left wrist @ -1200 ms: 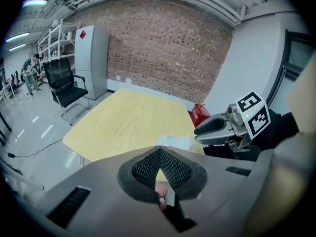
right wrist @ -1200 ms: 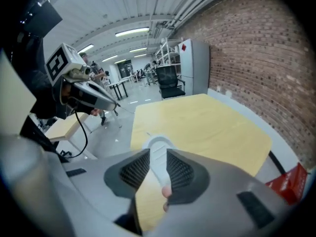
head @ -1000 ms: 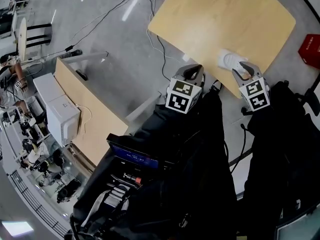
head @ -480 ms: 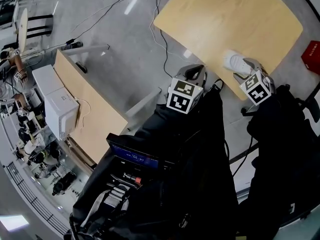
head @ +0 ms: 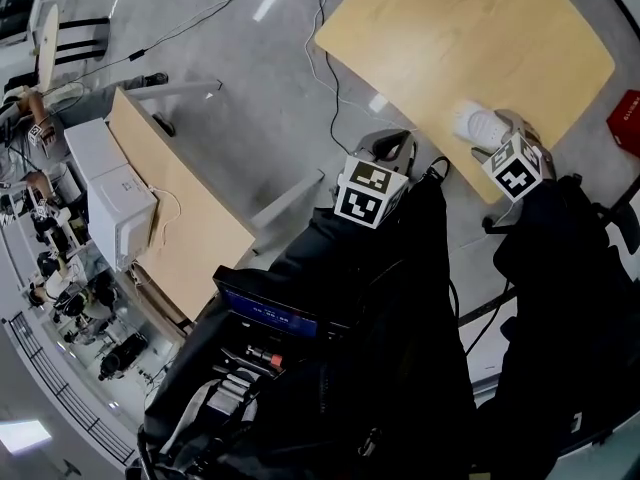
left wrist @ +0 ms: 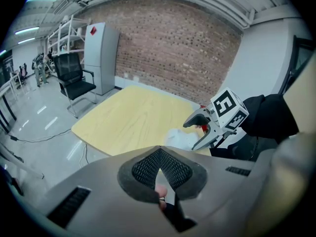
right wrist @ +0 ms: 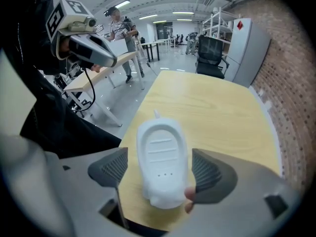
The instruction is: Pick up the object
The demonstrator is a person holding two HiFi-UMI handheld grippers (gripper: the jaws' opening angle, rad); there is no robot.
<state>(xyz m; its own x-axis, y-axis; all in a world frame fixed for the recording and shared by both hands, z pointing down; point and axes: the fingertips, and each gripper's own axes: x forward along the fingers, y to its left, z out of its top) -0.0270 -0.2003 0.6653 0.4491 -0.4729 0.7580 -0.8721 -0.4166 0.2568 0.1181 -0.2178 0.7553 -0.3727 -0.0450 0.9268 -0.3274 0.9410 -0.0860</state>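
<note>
Your right gripper [right wrist: 160, 174] straddles the white object [right wrist: 162, 144], jaws just spread wide, pads clear of it.
Your left gripper [left wrist: 159, 171] is closed on nothing; the red label [left wrist: 92, 31] on the grey cabinet [left wrist: 102, 63] is unreadable.

At the counter [head: 450, 28] edge, the right claw [head: 503, 133] hides the near part of the white object [head: 476, 124].

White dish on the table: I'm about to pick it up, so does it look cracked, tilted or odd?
Nothing stands out. The white dish lies flat and whole near the edge of the table, between the jaws of the right claw, which have just been opening; neither touches it.
</note>
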